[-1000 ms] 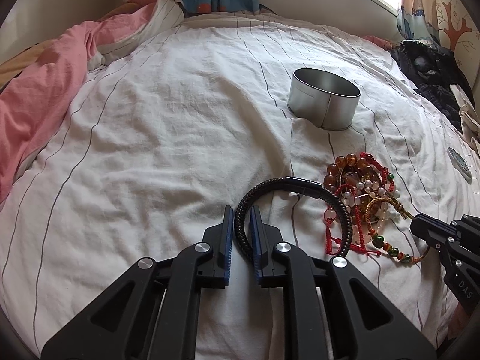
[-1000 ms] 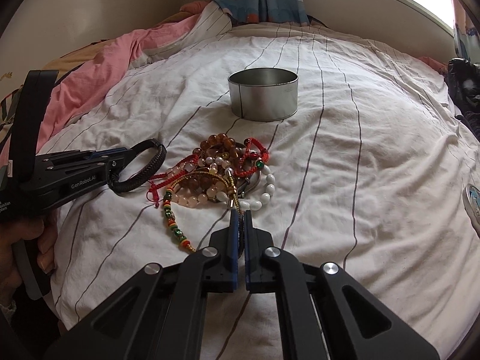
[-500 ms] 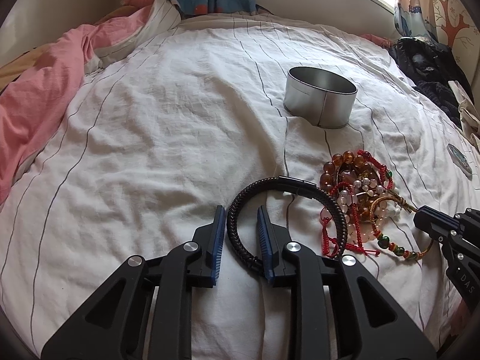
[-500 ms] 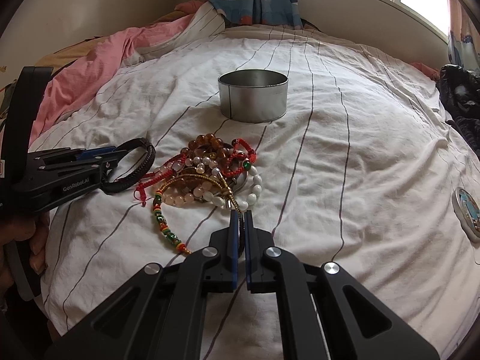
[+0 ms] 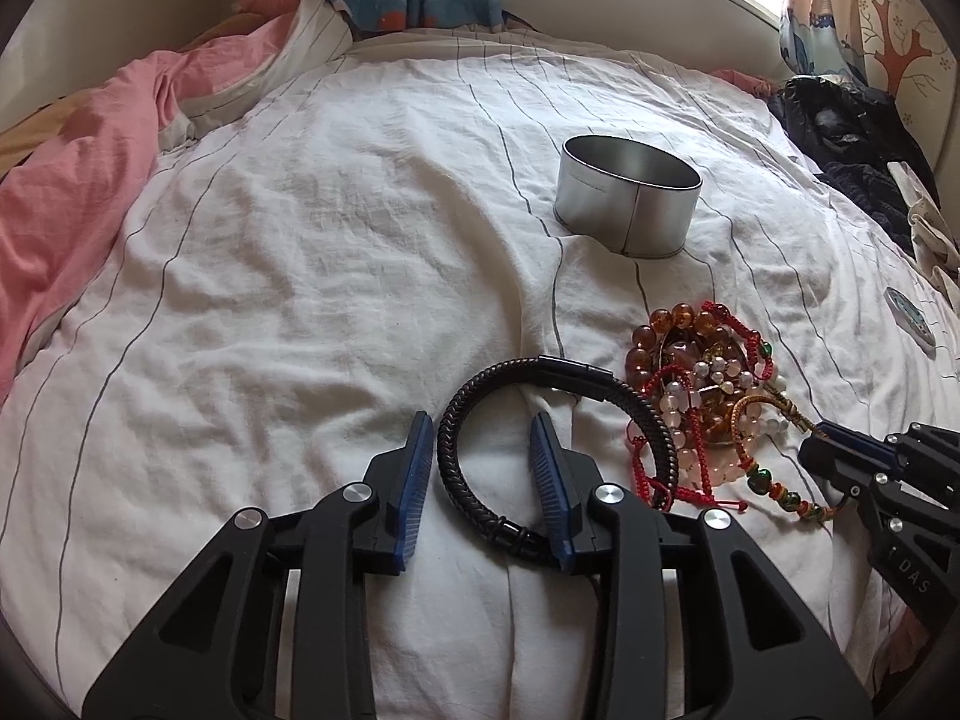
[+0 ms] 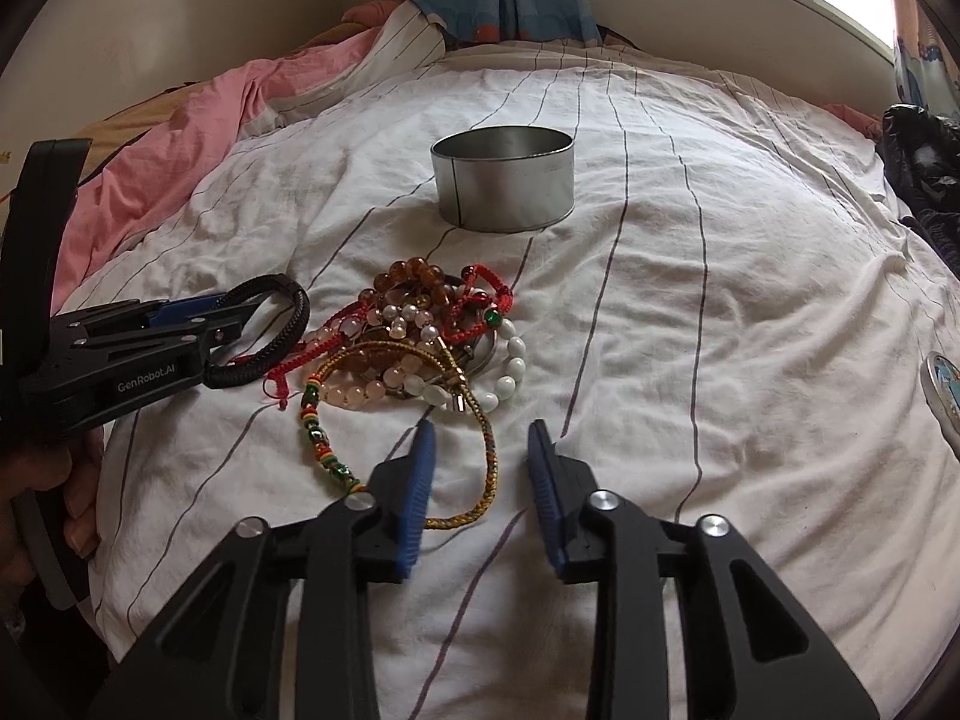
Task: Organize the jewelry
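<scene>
Hardly any of the sorting looks done. The round metal tin (image 5: 627, 202) stands upright on the white striped bedsheet (image 5: 312, 276), well beyond the jewelry, and what shows of its inside wall is bare steel — though its floor is hidden from both cameras, so I can't say for certain that nothing lies in it.

The jewelry all sits on the sheet. The black braided leather bracelet (image 5: 543, 420) lies flat just left of the heap, its loop's left side running between the fingers of the left gripper (image 5: 483, 447), which stand wide apart with neither blue pad pressing the cord. Its right edge overlaps the red cord bracelet (image 5: 651, 477) at the heap's edge.

The tangled heap of bead bracelets (image 6: 420, 330) — amber beads, pale pink and white beads, red knotted cord — lies between the tin and the right gripper (image 6: 480, 450). That gripper's fingers are spread wide too, holding nothing, with the gold braided cord (image 6: 486, 462) trailing out of the heap and passing between them on the sheet.

So, by my reckoning, both tools are poised over a first piece each, and nearly everything is left: closing on a piece, lifting it free of the tangle, and carrying it to the tin, piece after piece.
</scene>
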